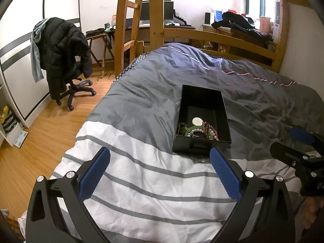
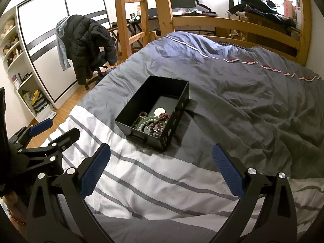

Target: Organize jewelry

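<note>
A black open box (image 1: 222, 109) (image 2: 139, 101) sits on the bed's duvet. In its near end lie several bead bracelets (image 1: 202, 131) (image 2: 154, 122), a green bangle and a white round disc (image 1: 196, 121) (image 2: 159, 111). My left gripper (image 1: 160, 160) is open and empty, held above the white striped part of the duvet just short of the box. My right gripper (image 2: 161, 156) is open and empty, also short of the box, to its right. Each gripper shows in the other's view: the right one (image 1: 299, 147), the left one (image 2: 46, 135).
The grey and white duvet (image 1: 141, 178) covers the bed inside a wooden bunk frame (image 1: 222, 38). An office chair with a black jacket (image 1: 64, 56) stands on the wooden floor at left. A wardrobe and shelves (image 2: 22, 64) line the left wall. A desk with a monitor stands behind.
</note>
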`<action>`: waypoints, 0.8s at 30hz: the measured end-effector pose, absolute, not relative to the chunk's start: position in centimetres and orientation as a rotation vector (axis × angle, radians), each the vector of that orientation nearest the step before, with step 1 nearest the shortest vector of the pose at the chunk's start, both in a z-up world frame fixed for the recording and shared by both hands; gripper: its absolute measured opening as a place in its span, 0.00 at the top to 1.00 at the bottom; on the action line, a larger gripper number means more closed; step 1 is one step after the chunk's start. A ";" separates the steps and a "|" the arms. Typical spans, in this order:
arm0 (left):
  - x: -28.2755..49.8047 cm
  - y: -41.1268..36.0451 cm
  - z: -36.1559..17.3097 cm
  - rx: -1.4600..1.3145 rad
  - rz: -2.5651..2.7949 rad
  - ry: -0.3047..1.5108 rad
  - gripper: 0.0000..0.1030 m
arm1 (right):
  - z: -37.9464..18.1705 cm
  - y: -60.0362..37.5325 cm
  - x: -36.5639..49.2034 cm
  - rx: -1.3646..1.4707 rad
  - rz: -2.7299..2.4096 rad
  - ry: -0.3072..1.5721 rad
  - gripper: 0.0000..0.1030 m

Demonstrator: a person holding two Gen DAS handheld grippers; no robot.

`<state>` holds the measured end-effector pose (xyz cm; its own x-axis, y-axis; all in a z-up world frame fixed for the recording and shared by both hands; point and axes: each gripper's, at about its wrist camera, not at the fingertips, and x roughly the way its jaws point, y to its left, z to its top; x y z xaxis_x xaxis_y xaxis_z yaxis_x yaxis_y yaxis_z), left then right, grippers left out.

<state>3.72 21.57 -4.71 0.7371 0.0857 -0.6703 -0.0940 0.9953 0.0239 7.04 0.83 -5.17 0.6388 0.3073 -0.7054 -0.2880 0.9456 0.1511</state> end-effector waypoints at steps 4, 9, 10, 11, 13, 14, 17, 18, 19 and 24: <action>3.7 21.6 -4.8 -0.017 0.096 0.739 0.05 | -5.2 0.9 7.0 0.026 0.339 0.811 0.04; 3.6 21.3 -4.8 0.002 0.104 0.733 0.05 | -5.3 0.9 7.0 0.026 0.337 0.811 0.04; 3.6 21.2 -4.8 0.007 0.106 0.733 0.05 | -5.2 1.0 7.0 0.026 0.338 0.811 0.04; 3.6 21.1 -4.8 0.012 0.107 0.734 0.05 | -5.2 1.0 7.0 0.025 0.337 0.811 0.04; 3.7 21.0 -4.9 0.018 0.110 0.735 0.05 | -5.2 1.0 7.0 0.024 0.336 0.809 0.04; 3.7 20.9 -4.9 0.022 0.111 0.735 0.05 | -5.2 0.9 7.0 0.025 0.337 0.811 0.04; 3.6 20.9 -4.9 0.029 0.114 0.732 0.05 | -5.2 0.9 7.0 0.026 0.337 0.810 0.04; 3.6 20.8 -4.8 0.030 0.115 0.731 0.05 | -5.2 0.9 7.0 0.026 0.337 0.810 0.04; 3.5 20.8 -4.8 0.031 0.116 0.730 0.05 | -5.2 0.9 7.0 0.027 0.339 0.811 0.04; 3.6 20.9 -4.9 0.030 0.119 0.735 0.05 | -5.3 1.0 6.9 0.025 0.341 0.814 0.04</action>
<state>3.60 20.90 -4.90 0.7353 0.1185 -0.6673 -0.0977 0.9928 0.0687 6.92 1.01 -5.34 0.6351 0.3076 -0.7086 -0.2887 0.9453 0.1515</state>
